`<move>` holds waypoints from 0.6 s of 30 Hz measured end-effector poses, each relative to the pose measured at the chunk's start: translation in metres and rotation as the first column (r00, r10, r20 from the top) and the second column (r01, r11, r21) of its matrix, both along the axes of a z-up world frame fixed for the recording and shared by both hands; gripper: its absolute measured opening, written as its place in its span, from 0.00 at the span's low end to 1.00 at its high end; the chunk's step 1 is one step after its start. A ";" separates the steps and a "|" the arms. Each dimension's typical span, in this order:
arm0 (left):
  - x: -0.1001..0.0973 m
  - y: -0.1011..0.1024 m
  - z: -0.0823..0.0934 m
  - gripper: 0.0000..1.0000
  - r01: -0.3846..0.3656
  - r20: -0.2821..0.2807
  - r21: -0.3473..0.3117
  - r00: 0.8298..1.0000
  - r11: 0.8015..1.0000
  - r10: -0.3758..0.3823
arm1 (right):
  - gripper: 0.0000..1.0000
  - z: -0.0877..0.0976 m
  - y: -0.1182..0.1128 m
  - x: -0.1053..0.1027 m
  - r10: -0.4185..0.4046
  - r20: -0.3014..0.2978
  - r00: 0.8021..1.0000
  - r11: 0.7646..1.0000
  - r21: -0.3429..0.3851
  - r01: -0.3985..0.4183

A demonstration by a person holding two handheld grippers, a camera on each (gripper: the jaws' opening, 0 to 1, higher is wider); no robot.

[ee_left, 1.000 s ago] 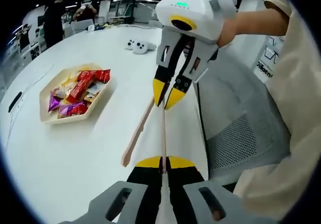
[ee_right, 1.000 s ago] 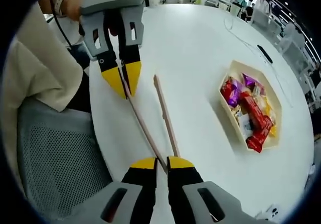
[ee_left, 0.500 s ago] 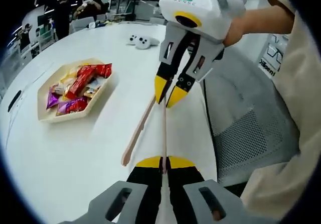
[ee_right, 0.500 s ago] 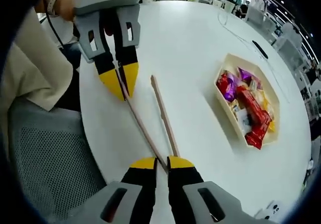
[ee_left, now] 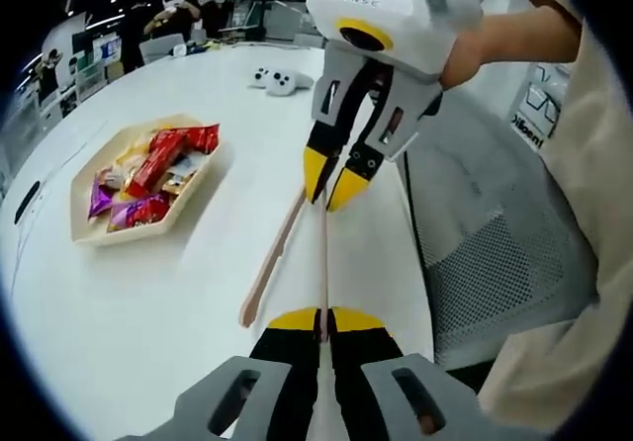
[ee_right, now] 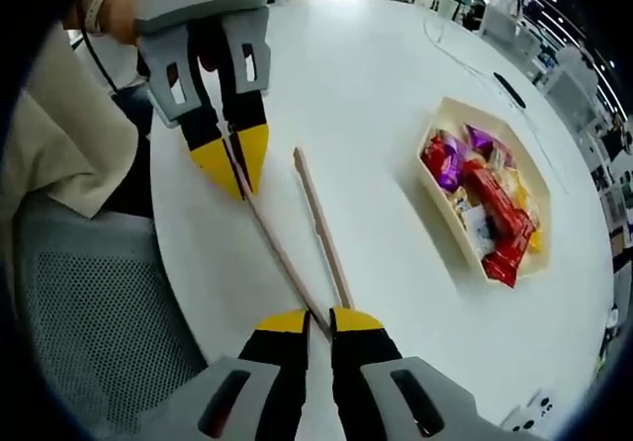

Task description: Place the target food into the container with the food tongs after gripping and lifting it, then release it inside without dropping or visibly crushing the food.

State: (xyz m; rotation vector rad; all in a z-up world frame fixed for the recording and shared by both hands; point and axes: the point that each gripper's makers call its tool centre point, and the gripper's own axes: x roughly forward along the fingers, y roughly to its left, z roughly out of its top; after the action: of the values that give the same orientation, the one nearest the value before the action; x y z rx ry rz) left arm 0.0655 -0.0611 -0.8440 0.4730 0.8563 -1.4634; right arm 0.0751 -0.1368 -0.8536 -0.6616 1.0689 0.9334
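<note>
So there's one container here, a pale hexagonal tray (ee_left: pixel 94 225) (ee_right: pixel 436 199) sitting on the white table (ee_left: pixel 148 303) (ee_right: pixel 386 85), and it's loaded with wrapped snacks (ee_left: pixel 148 174) (ee_right: pixel 480 209): a few red packets, a couple of purple ones, some yellowish and silvery ones mixed in. They're heaped over each other, so I can't give an exact count, but they all sit inside the tray walls. The one pair of wooden tongs (ee_left: pixel 297 238) (ee_right: pixel 312 228) is held up between the two grippers, well apart from the tray and not touching any food. The left gripper (ee_left: pixel 321 320) (ee_right: pixel 235 169) has its yellow-tipped jaws pinched tight on one arm of the tongs, and the right gripper (ee_right: pixel 318 319) (ee_left: pixel 334 184) is clamped narrow on the tongs too, right at the closed end where both arms meet. In the left gripper view the free arm splays off to the left with its tip hanging loose over the table. Nothing sits between the tongs and the tray, just bare tabletop. Other stuff around: a grey mesh chair (ee_left: pixel 495 263) (ee_right: pixel 89 322) tucked against the table edge by the person's cream sleeve (ee_left: pixel 584 164) (ee_right: pixel 49 134), a white game controller (ee_left: pixel 277 85) farther up the table, and a small dark flat thing (ee_left: pixel 28 202) (ee_right: pixel 509 90) lying past the tray; can't tell what that is.
</note>
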 end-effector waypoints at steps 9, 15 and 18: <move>0.000 0.000 -0.002 0.01 0.000 -0.011 0.001 1.000 1.000 0.000 | 0.06 -0.001 0.000 0.000 -0.004 -0.002 1.000 1.000 0.001 0.004; -0.001 0.001 -0.006 0.01 -0.006 -0.025 0.010 1.000 1.000 0.006 | 0.07 -0.002 0.001 -0.002 0.002 -0.005 1.000 1.000 0.011 -0.002; 0.000 0.001 -0.007 0.01 -0.004 -0.018 0.014 1.000 1.000 0.004 | 0.07 -0.002 0.001 -0.002 -0.008 -0.008 1.000 1.000 0.016 0.008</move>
State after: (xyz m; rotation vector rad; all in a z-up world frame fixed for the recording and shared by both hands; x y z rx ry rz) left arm 0.0652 -0.0597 -0.8507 0.4682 0.8819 -1.4608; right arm 0.0732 -0.1355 -0.8561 -0.6402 1.0690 0.9375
